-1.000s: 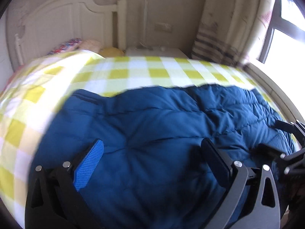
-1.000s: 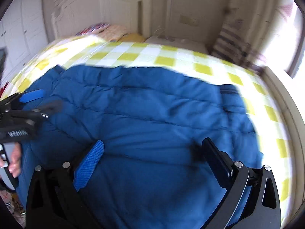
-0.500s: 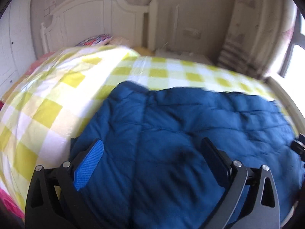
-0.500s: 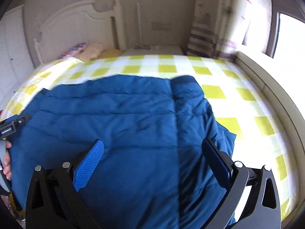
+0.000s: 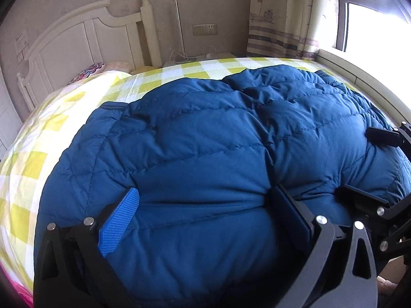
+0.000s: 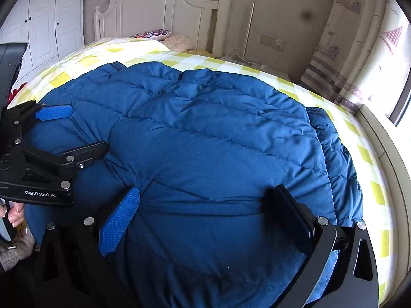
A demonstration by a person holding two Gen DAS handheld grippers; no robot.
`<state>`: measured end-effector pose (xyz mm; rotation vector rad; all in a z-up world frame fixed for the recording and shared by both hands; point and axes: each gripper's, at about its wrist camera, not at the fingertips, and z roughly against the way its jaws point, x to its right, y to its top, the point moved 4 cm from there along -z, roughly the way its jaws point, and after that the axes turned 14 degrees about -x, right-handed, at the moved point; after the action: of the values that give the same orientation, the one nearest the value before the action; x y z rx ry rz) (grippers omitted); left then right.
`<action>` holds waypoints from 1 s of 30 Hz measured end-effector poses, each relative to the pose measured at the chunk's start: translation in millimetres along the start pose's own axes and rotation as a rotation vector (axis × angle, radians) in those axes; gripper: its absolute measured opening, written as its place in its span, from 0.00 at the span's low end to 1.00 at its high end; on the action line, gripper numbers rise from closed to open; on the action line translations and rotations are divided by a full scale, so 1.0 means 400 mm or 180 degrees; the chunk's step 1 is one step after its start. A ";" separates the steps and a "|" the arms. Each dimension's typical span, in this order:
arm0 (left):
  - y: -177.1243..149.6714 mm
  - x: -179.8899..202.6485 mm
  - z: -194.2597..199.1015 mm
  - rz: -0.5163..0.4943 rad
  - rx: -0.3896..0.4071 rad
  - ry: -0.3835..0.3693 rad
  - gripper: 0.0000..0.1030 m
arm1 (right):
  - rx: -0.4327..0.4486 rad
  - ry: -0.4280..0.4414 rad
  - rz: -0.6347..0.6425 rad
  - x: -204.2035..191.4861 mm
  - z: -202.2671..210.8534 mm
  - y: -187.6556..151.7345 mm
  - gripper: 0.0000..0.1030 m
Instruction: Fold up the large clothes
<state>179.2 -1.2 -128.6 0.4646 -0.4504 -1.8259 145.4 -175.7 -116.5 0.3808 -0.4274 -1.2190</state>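
Note:
A large blue quilted down jacket (image 5: 205,138) lies spread across the bed; it also fills the right wrist view (image 6: 218,138). My left gripper (image 5: 205,205) is open, its fingers wide apart just above the jacket's near edge. It also shows at the left of the right wrist view (image 6: 74,131). My right gripper (image 6: 205,205) is open, hovering over the jacket's near edge further right. Its fingers (image 5: 380,136) show at the right edge of the left wrist view. Neither gripper holds any fabric.
The bed has a yellow and white checked sheet (image 5: 51,128) and a white headboard (image 5: 84,36). Pillows (image 6: 164,37) lie at the head. A curtain (image 5: 282,18) and a bright window (image 5: 372,20) stand to the right. White wardrobe doors (image 6: 38,20) stand at the left.
Both grippers have swung and settled side by side over the jacket's near edge. The views are now sharp. Both grippers stay open throughout.

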 end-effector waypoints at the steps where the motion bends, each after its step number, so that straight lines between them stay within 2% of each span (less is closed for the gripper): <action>1: -0.003 -0.003 0.006 0.0002 0.0002 -0.0017 0.98 | 0.0004 0.0004 0.0000 0.001 0.004 -0.003 0.95; 4: -0.024 -0.060 0.046 0.0210 0.0108 0.0026 0.98 | 0.0046 -0.0061 -0.0073 0.040 0.045 -0.017 0.95; 7: -0.054 -0.160 0.054 0.0549 0.0112 0.0118 0.98 | 0.0143 -0.0205 -0.0383 0.134 0.085 -0.057 0.95; 9: -0.079 -0.209 0.035 0.0664 0.0099 0.0162 0.98 | 0.0068 -0.0187 -0.0626 0.210 0.066 -0.096 0.95; 12: -0.090 -0.215 0.031 0.0589 0.0145 0.0236 0.98 | 0.0147 0.0196 -0.0816 0.254 0.038 -0.132 0.96; 16: -0.074 -0.202 0.020 0.0563 0.0073 0.0432 0.98 | 0.0065 0.0040 -0.0811 0.246 0.037 -0.122 0.96; 19: -0.077 -0.203 0.034 0.0639 0.0034 0.0377 0.98 | 0.0007 0.0087 -0.0855 0.249 0.039 -0.122 0.95; 20: -0.085 -0.201 0.059 0.0711 0.0099 0.0314 0.97 | 0.0011 0.0040 -0.0893 0.250 0.049 -0.121 0.95; 22: -0.099 -0.178 0.106 0.0647 0.0300 0.0131 0.97 | 0.0116 -0.0062 -0.0865 0.226 0.086 -0.127 0.95; 24: -0.111 -0.119 0.147 0.0400 0.0465 0.0041 0.98 | 0.0287 0.0058 -0.0609 0.165 0.125 -0.133 0.95; 26: -0.122 -0.045 0.151 0.0056 0.0476 -0.0084 0.98 | 0.0409 0.0150 -0.0289 0.087 0.146 -0.137 0.95; 27: -0.128 -0.007 0.132 -0.0119 0.0403 -0.0113 0.98 | 0.0438 0.0188 -0.0099 0.042 0.149 -0.141 0.95; 29: -0.137 0.027 0.084 -0.0226 0.0245 0.0071 0.98 | 0.0340 0.0150 0.0293 -0.043 0.118 -0.151 0.95; 30: -0.139 0.029 0.074 -0.0229 0.0278 0.0111 0.98 | 0.0307 -0.0001 0.0391 -0.065 0.092 -0.156 0.96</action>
<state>115.7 5.7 -133.6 0.5784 -0.4965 -1.8696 68.4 -171.6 -118.9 0.4308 -0.5039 -1.0817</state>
